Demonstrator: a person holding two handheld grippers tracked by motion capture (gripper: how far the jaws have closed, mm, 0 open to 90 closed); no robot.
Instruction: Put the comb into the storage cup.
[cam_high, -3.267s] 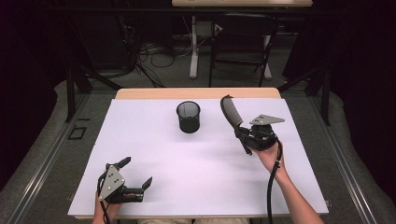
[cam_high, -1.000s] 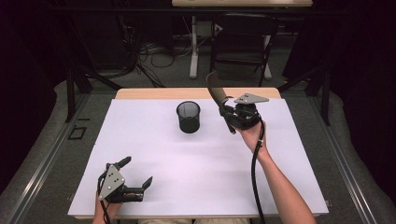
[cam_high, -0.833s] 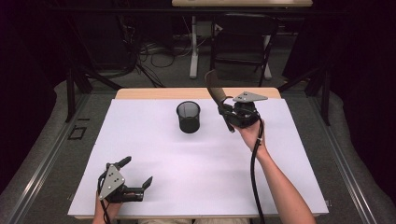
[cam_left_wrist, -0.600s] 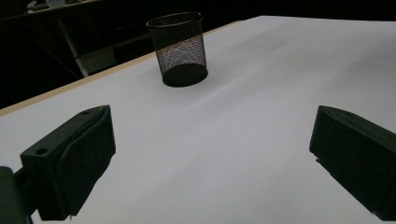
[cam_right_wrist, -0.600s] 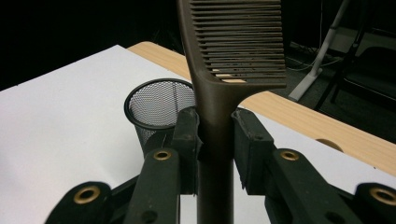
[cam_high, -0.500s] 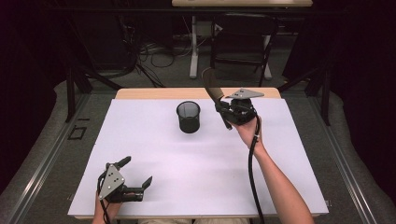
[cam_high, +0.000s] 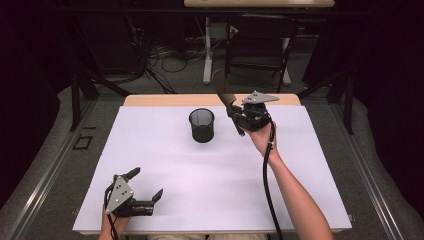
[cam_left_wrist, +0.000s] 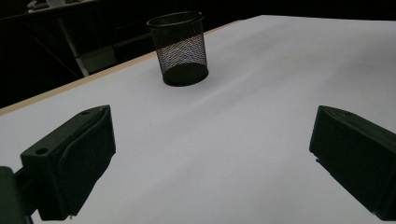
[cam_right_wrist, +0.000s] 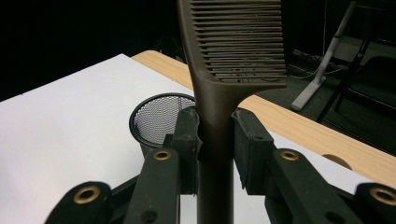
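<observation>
**Comb held by its handle beside the mesh cup**

Upper centre of the high view: right gripper (cam_high: 235, 116) clamped on the handle of a dark comb (cam_high: 222, 92), toothed end raised toward the top of the frame, just right of the black mesh cup (cam_high: 202, 125) on the white table (cam_high: 150, 150). In the right gripper view, pads pinched on the narrow handle (cam_right_wrist: 215, 140), teeth well above, cup rim (cam_right_wrist: 156, 105) just behind. Likely light, stiff plastic; smooth enough to swivel in a loose pinch. Best gripped on the plain handle, as here, not on the thin teeth, probably the weakest part. Lower left of the high view: left gripper (cam_high: 145, 187) low over the table, spread wide with nothing between.
</observation>
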